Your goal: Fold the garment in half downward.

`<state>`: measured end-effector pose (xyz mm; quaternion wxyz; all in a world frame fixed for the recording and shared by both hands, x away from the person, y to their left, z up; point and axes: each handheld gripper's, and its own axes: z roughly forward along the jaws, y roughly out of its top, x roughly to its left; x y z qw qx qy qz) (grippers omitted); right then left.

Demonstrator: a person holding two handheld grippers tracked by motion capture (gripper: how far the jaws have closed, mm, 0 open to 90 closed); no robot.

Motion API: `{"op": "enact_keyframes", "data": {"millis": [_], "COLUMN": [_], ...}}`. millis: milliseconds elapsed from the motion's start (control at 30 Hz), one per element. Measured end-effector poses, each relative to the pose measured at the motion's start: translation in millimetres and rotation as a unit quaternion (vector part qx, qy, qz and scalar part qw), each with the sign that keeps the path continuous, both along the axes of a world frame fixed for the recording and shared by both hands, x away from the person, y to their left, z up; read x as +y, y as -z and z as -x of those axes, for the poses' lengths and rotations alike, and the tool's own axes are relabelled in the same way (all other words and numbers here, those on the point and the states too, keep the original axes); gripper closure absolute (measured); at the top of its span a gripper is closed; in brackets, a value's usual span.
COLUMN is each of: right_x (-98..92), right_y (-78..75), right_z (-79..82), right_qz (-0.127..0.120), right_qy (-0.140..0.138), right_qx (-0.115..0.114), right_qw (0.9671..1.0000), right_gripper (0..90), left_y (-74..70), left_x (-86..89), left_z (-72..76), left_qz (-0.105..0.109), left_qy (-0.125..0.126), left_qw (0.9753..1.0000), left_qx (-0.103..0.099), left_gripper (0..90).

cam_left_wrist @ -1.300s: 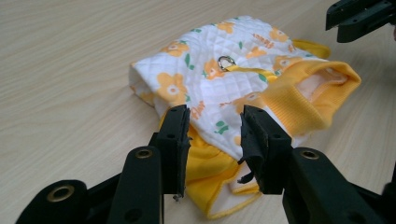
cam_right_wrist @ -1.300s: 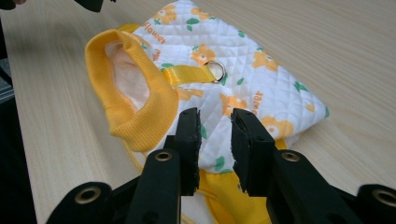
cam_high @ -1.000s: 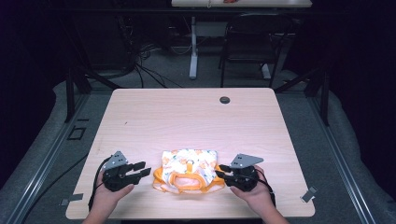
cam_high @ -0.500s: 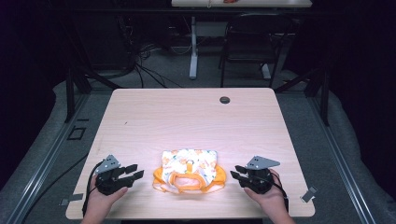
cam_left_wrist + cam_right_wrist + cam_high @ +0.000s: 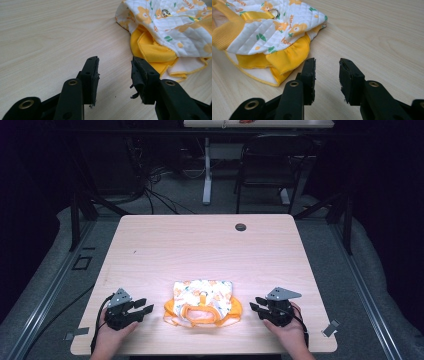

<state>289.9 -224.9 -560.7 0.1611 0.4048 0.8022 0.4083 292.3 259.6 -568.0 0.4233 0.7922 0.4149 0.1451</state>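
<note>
High view: one folded garment (image 5: 203,302), white with orange flowers over yellow trim, lies on the table (image 5: 200,250) at lower centre, between two tools. Left tool (image 5: 144,306) sits lower left, right tool (image 5: 254,303) lower right, both clear of the cloth. Left gripper view: jaws apart, empty; garment (image 5: 170,30) at upper right, one metal ring (image 5: 165,12) on it. Right gripper view: jaws apart, empty; garment (image 5: 269,32) at upper left.
</note>
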Motion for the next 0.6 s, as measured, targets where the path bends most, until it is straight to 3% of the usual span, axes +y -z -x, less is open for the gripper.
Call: {"op": "enact_keyframes", "data": {"millis": [600], "right_x": [-0.7], "right_y": [3.3], "right_z": [-2.8], "right_qz": [-0.01], "right_qy": [0.013], "right_qx": [-0.017], "right_qw": [0.9997], "right_gripper": [59.6], "left_y": [-1.0], "left_x": [-2.2], "left_z": [-3.8], "left_qz": [0.008], "left_qy": [-0.003], "left_qw": [1.0], "left_qx": [-0.002], "left_gripper": [50.9]}}
